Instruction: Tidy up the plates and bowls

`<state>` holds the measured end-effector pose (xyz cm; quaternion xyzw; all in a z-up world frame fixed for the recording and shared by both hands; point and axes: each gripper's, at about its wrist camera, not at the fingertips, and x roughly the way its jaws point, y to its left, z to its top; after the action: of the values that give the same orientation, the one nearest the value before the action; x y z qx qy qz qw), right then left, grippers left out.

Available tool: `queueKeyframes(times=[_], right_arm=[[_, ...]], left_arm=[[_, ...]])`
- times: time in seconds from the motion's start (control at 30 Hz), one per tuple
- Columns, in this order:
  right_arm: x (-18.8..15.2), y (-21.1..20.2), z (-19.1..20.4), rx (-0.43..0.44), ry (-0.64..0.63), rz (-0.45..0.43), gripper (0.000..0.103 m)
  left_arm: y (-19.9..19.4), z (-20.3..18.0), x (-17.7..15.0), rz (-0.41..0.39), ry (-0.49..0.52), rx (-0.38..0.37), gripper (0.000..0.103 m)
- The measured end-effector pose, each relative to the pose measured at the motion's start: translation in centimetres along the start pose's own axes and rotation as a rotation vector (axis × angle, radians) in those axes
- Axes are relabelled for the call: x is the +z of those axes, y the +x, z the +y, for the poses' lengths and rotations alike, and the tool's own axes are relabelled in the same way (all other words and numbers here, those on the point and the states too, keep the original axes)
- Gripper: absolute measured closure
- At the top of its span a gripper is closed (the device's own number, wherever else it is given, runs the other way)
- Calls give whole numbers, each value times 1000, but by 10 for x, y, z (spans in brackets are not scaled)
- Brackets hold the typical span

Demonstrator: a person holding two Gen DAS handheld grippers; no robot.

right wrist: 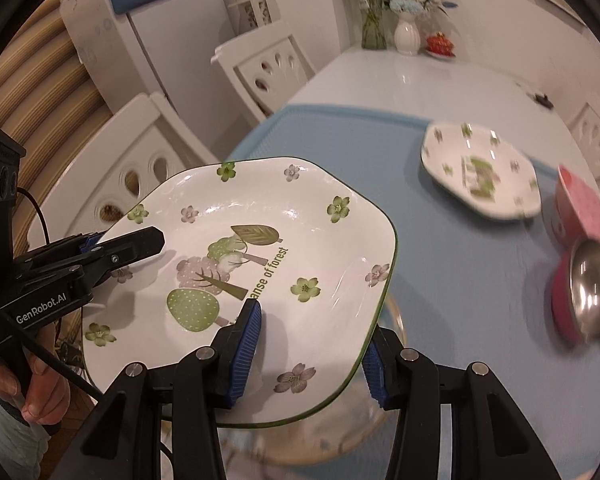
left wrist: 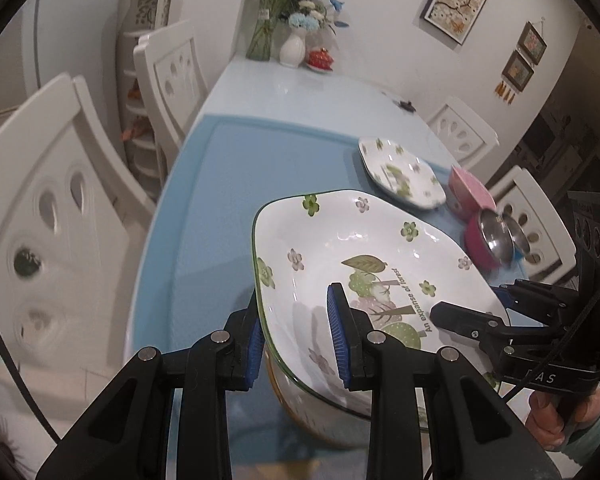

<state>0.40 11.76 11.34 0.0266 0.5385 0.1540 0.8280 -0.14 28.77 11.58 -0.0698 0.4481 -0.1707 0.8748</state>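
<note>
Two hand-held grippers carrying one flowered plate [left wrist: 364, 264] above the blue mat [left wrist: 228, 200] of the table [left wrist: 284, 80]. The left hand-held gripper [left wrist: 296, 340] is clamped on the plate's near-left rim, one blue pad on the decorated upper face and the other beneath the edge. The right hand-held gripper [right wrist: 308, 356] is clamped on the opposite rim in the same way, one pad on top and one under the lip. The plate is tilted and clear of the mat; beneath it appears what may be a second dish with a yellowish rim [right wrist: 396, 320], though blur leaves this uncertain. Well apart, farther along the mat, lies a second flowered plate [left wrist: 400, 172]; just beside it stands a pink bowl [left wrist: 472, 192], and nearer to the camera a pink bowl with a steel lining [left wrist: 488, 240]. White chairs [left wrist: 52, 216] flank the table, and vases of flowers [left wrist: 292, 44] stand at its far end
</note>
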Motion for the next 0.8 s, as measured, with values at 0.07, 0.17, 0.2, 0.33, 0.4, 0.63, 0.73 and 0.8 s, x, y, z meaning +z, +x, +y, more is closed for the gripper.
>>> queueKeyframes(times=[0.07,0.17,0.2,0.33,0.4,0.63,0.73,0.8], right_arm=[[-16,-2,1,-3,10,18,57],[-40,-1,-1,-8,26,48,57],[-44,0,-3,-8,31,55,57],[-63,6,-11,-12,49,84,57],[-68,9,-15,-17,53,94,57],[-75,19,-27,-39,57,114,57],[-74,20,-27,-39,50,112,57],[-72,21,-24,-51,37,116,57]], left_arm=[[0,-3,-14,14,-4,-6,77],[3,-7,-34,35,-10,-14,77],[5,-9,-40,38,-6,-11,77],[13,-17,-57,63,6,-1,77],[19,-21,-62,77,18,1,77],[32,-29,-67,95,39,13,77],[35,-24,-66,95,17,10,77],[36,-22,-65,102,14,25,77]])
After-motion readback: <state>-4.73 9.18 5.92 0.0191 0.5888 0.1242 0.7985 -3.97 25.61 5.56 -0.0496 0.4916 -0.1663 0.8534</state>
